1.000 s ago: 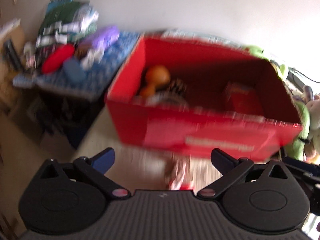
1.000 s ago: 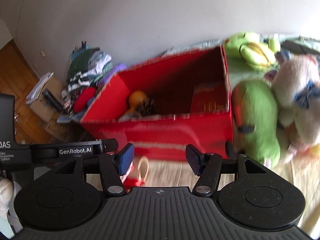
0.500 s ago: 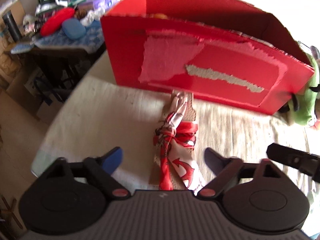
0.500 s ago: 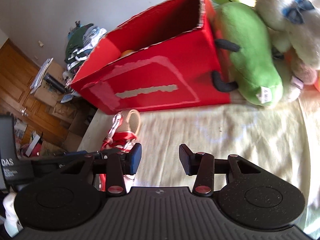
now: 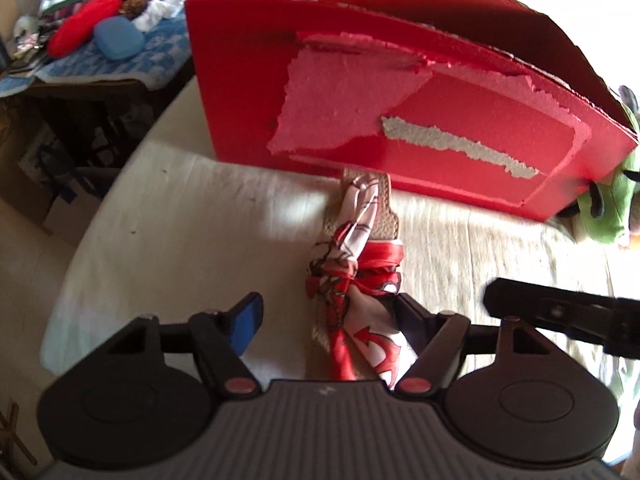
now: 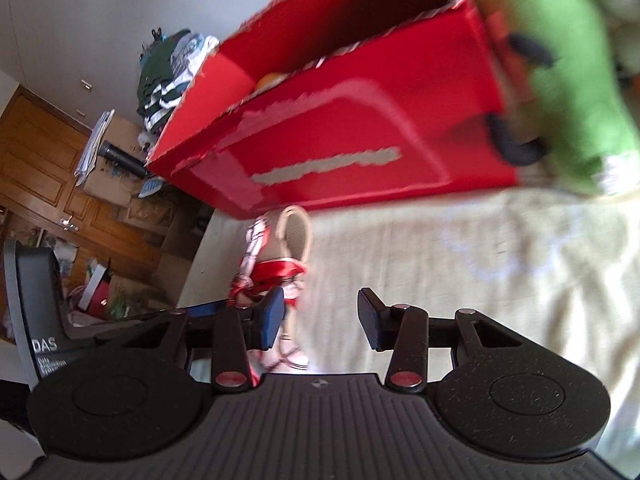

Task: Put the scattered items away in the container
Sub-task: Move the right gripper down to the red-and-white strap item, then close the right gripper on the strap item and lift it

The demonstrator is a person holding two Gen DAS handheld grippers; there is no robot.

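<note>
A beige strap loop with a red-and-white scarf tied round it (image 5: 352,280) lies on the cream cloth, right in front of the red cardboard box (image 5: 400,92). My left gripper (image 5: 326,308) hangs low over it with its jaws closing. The scarf sits between them: the right finger (image 5: 408,312) is against the fabric, the blue-padded left finger (image 5: 248,316) stands well apart. My right gripper (image 6: 319,308) is open over bare cloth with nothing between its fingers. The scarf bundle (image 6: 272,272) lies just left of its left finger. An orange thing peeks over the box (image 6: 360,128) rim.
A green plush toy (image 6: 560,60) leans on the box's right end, with more soft toys behind it. Left of the bed edge (image 5: 100,220) stands a low table with a blue case (image 5: 120,36), a red item and piled clothes. Wooden doors (image 6: 40,160) and floor clutter lie beyond.
Both grippers have sunk towards the cloth and tipped down, so the box's front wall replaces its inside. The left jaws have narrowed about the scarf. The right jaws have narrowed too.
</note>
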